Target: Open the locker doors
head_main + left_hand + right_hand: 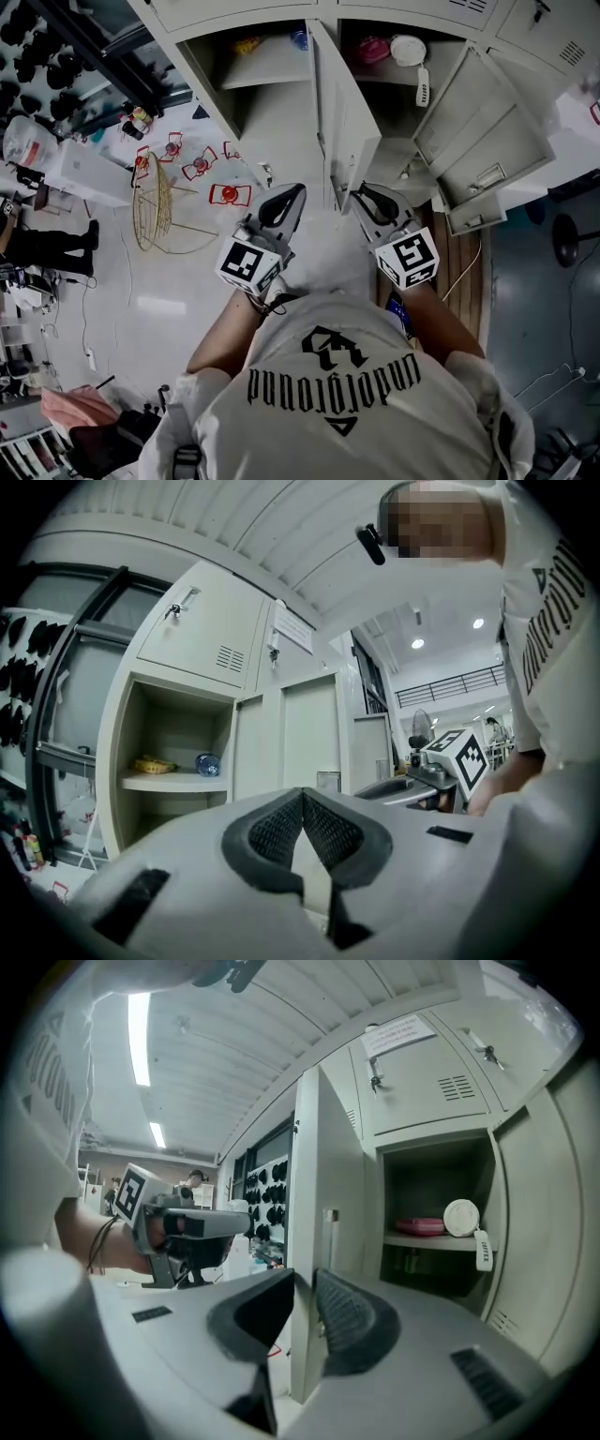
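The right hand-held gripper (305,1290) is pinching the thin edge of the middle locker door (306,1176). The door's edge sits right between its two pads. I think it holds there because the edge is the easy part to grab and swing. The left hand-held gripper (302,797) is pressed together with nothing in it. In the head view it hangs just beside the other one, near the middle of the frame. It seems to have no job right now.

In the head view the middle door stands out edge-on at the top middle. Another door (487,141) hangs wide open at the upper right. The upper lockers (427,1063) look closed, with small keys in them, so I think there is more to open.

The head view shows both hand-held grippers and both open doors, but not the pinch. Only the right gripper view shows that. It also shows a pink dish (420,1226) and a round white thing (461,1217) on a shelf. The left gripper view shows the other shelf, with a bottle (207,764) and something yellow (155,765).
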`<action>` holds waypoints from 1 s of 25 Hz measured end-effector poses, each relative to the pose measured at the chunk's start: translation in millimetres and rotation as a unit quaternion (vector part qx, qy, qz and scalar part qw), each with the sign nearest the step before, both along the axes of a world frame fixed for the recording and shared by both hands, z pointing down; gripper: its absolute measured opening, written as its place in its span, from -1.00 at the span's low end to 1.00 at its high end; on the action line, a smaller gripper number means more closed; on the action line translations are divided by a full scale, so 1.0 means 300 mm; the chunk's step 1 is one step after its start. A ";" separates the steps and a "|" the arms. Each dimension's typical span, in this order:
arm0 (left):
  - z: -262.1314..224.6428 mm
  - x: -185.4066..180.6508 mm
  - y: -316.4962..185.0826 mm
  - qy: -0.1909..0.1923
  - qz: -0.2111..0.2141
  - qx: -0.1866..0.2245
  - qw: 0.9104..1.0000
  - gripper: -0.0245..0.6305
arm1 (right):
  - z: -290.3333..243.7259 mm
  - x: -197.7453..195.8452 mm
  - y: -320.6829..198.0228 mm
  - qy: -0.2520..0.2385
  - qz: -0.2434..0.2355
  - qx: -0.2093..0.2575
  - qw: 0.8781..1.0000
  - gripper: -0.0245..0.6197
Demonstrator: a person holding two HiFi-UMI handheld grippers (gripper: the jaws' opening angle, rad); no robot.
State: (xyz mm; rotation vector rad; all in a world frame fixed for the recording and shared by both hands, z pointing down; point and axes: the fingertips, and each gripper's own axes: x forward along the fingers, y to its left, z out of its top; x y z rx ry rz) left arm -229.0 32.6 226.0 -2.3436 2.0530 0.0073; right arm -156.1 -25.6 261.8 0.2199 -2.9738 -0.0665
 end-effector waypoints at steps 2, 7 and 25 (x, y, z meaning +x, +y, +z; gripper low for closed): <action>-0.002 0.006 0.017 -0.005 -0.007 0.000 1.000 -0.90 | 0.001 0.005 0.005 0.000 -0.006 0.001 1.000 -0.67; -0.016 0.025 0.067 -0.022 -0.021 -0.005 1.000 -0.90 | -0.013 0.041 0.028 -0.010 -0.023 0.003 1.000 -0.65; 0.000 0.041 0.407 -0.021 0.012 -0.038 0.999 -0.90 | -0.053 0.165 0.289 -0.025 -0.005 0.023 0.999 -0.91</action>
